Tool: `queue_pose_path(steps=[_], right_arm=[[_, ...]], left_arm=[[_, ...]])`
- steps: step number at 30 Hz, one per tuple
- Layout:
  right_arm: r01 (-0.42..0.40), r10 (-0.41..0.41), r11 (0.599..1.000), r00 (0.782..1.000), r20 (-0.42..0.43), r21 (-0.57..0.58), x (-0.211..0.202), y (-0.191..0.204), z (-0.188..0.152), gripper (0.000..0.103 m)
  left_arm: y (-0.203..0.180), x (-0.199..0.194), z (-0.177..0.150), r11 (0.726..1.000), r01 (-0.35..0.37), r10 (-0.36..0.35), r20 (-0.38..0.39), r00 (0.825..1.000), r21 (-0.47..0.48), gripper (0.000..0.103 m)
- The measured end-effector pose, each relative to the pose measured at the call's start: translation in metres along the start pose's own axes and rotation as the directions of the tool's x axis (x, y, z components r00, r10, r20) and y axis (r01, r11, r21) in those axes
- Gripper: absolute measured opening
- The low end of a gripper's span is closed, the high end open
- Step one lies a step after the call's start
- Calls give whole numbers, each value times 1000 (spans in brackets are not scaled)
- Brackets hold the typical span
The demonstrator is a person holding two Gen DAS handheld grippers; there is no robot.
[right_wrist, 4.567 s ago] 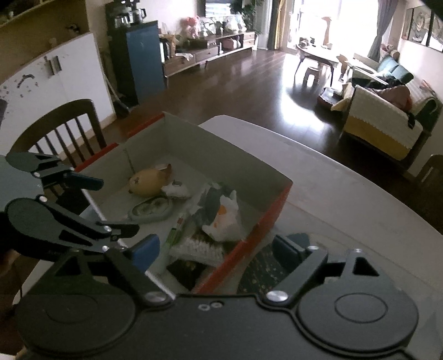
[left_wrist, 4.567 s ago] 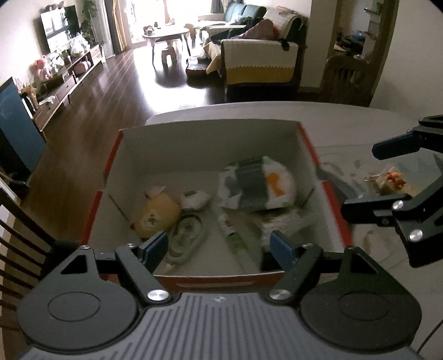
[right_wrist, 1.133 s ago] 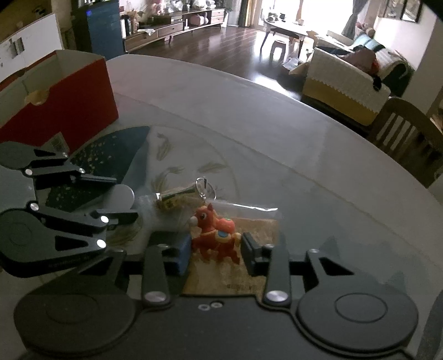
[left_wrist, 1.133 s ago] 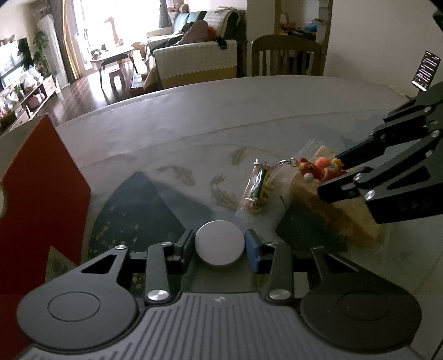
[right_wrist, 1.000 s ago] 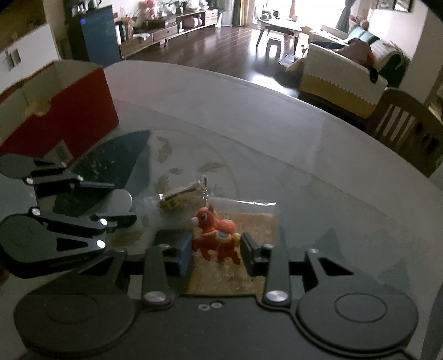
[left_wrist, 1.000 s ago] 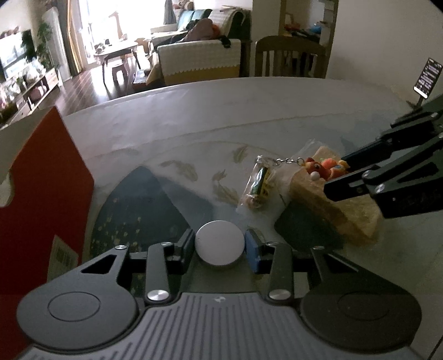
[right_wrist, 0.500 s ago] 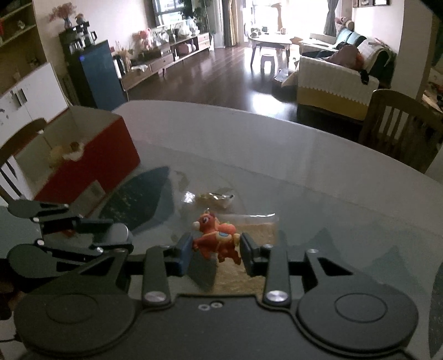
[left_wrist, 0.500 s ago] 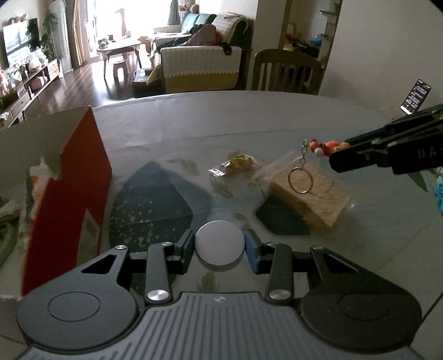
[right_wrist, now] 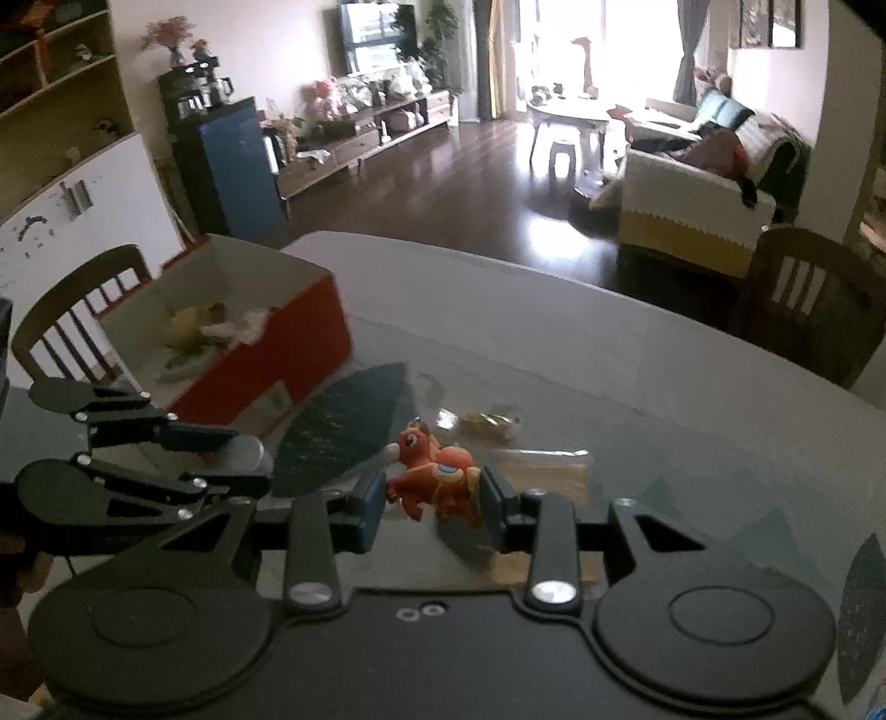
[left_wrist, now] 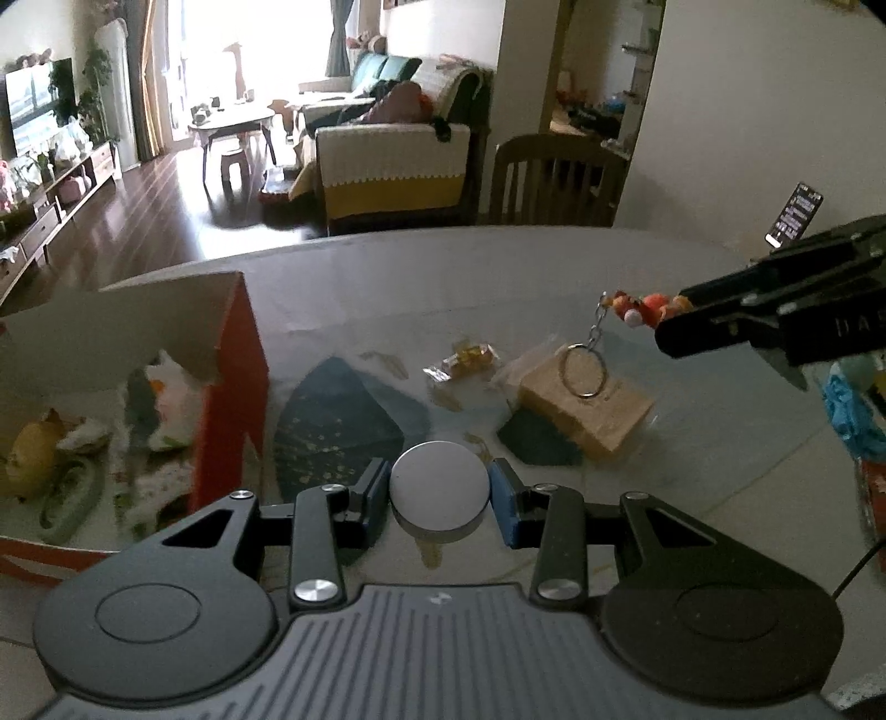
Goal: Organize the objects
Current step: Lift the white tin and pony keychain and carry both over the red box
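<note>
gripping orange horse keychain point(right_wrist: 434, 479) between right tongs point(right_wrist: 433, 501) — lifted off table point(right_wrist: 637, 354)

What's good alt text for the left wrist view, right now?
The left gripper holds a round silver disc above a glass table, beside an open red box of odds and ends. At right, the right gripper holds an orange toy keychain, ring dangling.

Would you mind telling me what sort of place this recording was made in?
Most likely a home, an open dining and living room: a dining table with wooden chairs, a sofa by a coffee table, and a television over a low cabinet.
</note>
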State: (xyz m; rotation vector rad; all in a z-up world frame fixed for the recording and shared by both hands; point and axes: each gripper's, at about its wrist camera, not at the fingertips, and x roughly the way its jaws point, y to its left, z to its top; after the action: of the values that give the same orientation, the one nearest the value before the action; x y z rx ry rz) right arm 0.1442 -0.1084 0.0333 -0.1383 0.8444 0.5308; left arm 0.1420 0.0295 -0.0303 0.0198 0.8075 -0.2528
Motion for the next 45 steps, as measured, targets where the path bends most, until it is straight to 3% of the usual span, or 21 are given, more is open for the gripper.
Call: queue_pose_path(steps=[13,29,45], right_arm=[[-37,39,994,999,16,-99,-4,89,26,36],[-45,50,989,998,35,-138,39,180,67,36],[-19,20,987,1000,4,-159,107,227,102,36]], left_arm=[[58,-55,2,1000,-19,18,45,999,9,38],[162,-90,5,996,-78,76,59,995,37,38],[247,-60,23,986,-153,152,16,988,68,38]])
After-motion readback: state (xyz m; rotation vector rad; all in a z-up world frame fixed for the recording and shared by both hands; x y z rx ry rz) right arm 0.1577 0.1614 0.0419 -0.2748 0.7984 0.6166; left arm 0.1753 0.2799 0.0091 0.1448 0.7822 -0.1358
